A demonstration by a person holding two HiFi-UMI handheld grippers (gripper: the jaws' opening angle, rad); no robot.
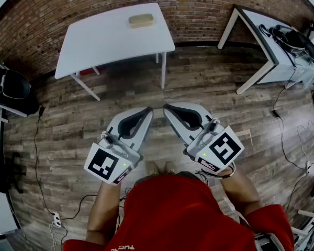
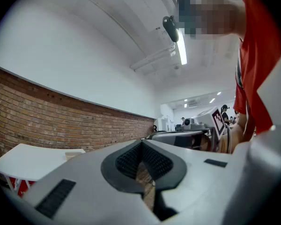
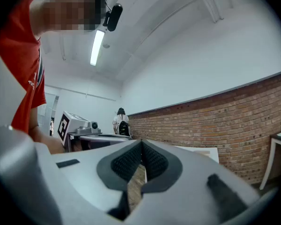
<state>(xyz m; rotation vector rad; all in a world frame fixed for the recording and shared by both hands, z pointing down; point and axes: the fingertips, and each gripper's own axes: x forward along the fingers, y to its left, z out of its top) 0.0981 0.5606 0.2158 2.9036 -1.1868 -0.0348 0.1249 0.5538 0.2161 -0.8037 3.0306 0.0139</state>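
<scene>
left claw (image 1: 148, 111) and right claw (image 1: 167, 108) are pressed closed, empty, the 2 tips nearly touching; slight inward drift could knock them together. block (image 1: 141, 20) sits far ahead.

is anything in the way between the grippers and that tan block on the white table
Nothing visible. The left gripper and right gripper, both shut and empty, are over bare wood floor, which runs up to the white table. The tan block lies alone near the table's far edge.
</scene>
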